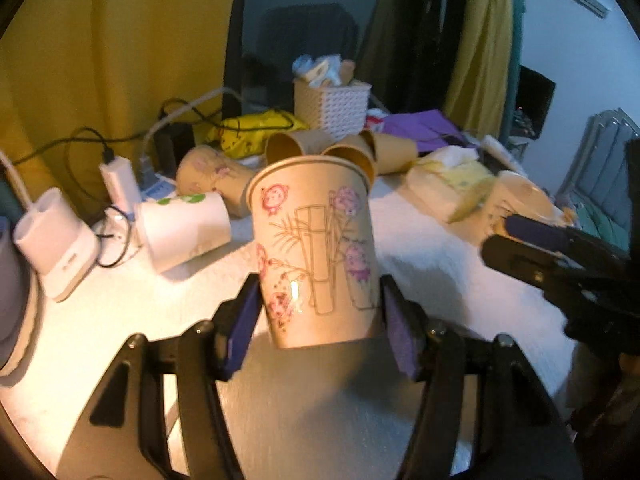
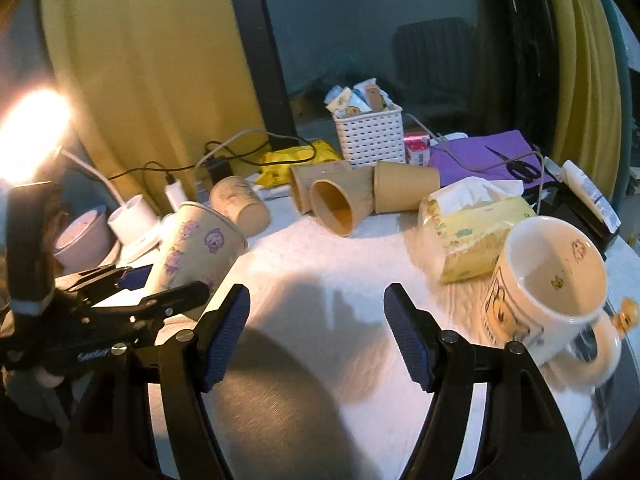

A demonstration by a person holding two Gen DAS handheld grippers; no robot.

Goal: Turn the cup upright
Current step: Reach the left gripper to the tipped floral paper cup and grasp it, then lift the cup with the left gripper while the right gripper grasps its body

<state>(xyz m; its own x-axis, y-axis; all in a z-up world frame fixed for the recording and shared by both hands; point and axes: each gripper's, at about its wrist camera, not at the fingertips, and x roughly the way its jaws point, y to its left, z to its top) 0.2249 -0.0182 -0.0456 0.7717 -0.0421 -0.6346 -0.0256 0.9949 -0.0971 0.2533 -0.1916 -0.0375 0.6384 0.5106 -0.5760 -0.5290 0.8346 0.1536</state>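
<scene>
While the left gripper (image 1: 320, 320) pinched the paper cup (image 1: 316, 256) low on its wall, mouth up, above the table (image 1: 120, 312), squeezing risked crumpling it; tilted release could topple it. Right gripper (image 2: 318, 332) hung wide, holding nothing

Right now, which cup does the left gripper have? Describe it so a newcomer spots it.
On the white table, in front of the tan cups lying on their sides, the left gripper clamps one paper cup. It alone sits mouth-up, printed with bamboo and pink cartoon figures.
</scene>
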